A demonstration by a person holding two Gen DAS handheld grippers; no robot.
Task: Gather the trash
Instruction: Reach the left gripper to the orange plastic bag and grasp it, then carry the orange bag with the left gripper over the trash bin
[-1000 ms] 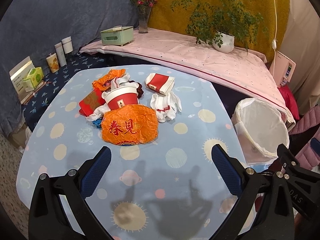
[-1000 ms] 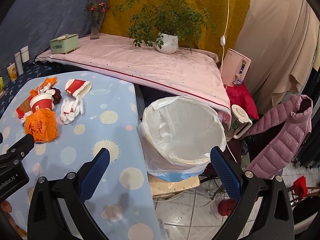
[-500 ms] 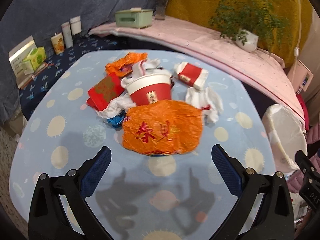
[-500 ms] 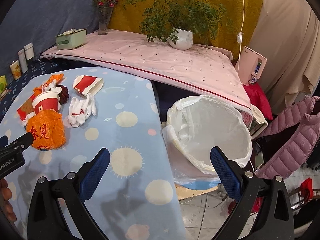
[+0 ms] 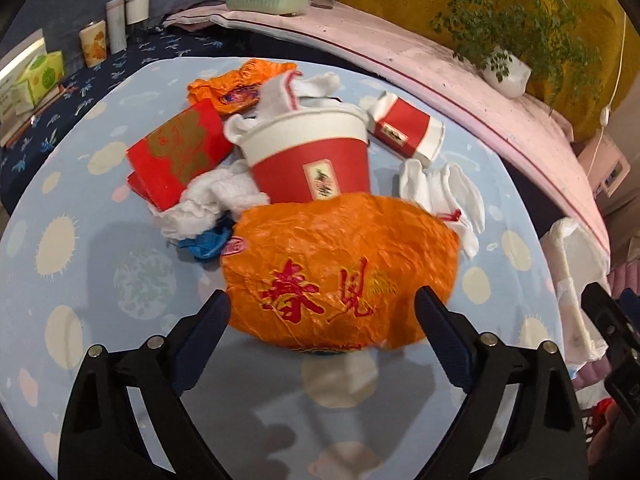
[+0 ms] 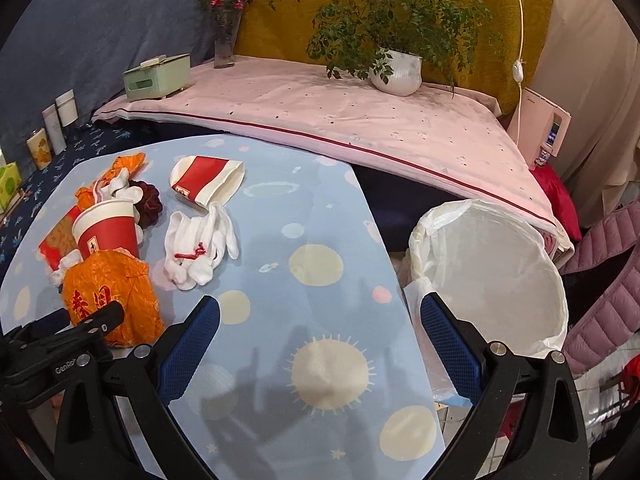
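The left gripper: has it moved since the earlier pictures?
Yes. The left gripper has advanced toward the orange plastic bag; its open fingers now flank the bag, and the table edge has left view.

Lived-in home room: potted plant, flower vase, tissue box, puffer jacket beside lined bin.

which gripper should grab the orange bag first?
Left. The left gripper is open and straddles the near edge of the orange bag. The right gripper faces bare tablecloth beside the bin.

Both grippers, left gripper and right gripper, jaws wide
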